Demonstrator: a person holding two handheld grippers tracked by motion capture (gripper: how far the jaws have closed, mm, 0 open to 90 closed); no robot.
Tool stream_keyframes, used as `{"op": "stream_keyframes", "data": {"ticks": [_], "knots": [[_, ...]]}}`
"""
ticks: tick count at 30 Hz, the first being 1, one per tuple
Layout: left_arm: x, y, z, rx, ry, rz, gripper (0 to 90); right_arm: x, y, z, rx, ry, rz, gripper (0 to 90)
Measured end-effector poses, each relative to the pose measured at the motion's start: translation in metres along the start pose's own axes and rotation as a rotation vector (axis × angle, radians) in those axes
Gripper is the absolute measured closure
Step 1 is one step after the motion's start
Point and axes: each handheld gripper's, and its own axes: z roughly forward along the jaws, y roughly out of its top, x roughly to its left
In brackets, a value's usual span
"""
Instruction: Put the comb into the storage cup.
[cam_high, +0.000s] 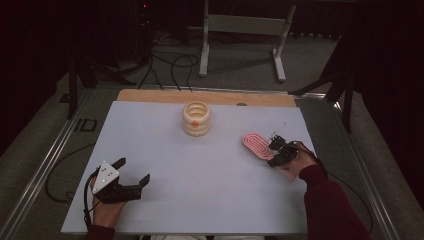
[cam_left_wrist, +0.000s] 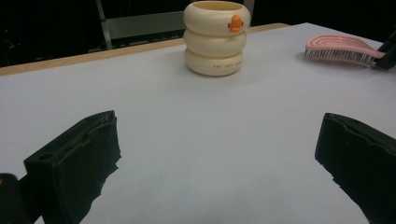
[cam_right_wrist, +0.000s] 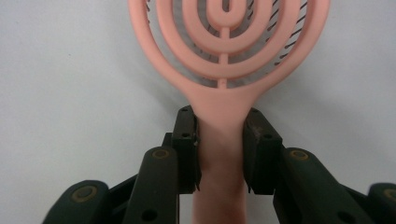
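Gripping is the step in hand: the right gripper has its jaws pinched on the neck of the pink brush, one jaw on each side of the handle, with the vented head lying ahead of the jaws on the sheet. It looks like a pick-up just made. The likely next move is a lift and a carry toward the cup, which stands well ahead and off to one side of those jaws; that calls for a firm hold, since the head is long and could swing.

Resting low on the sheet, the left gripper has its jaws spread wide with nothing between them; the cup stands far ahead of them.

Under it all lies a pale sheet on a wood-edged table, with grey floor, cables and a white frame behind, in a dark room.
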Motion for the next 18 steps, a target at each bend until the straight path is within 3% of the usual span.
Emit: {"op": "stream_keyframes", "data": {"ticks": [8, 18], "knots": [[0.0, 0.0, 0.0, 0.0, 0.001, 0.001, 0.4, 0.001, -0.001, -0.007, -0.055, -0.011, 0.028, 69.9], [0.0, 0.0, 0.0, -0.003, 0.002, -0.001, 0.4, 0.005, -0.002, -0.013, -0.106, -0.016, 0.028, 69.8]]}}
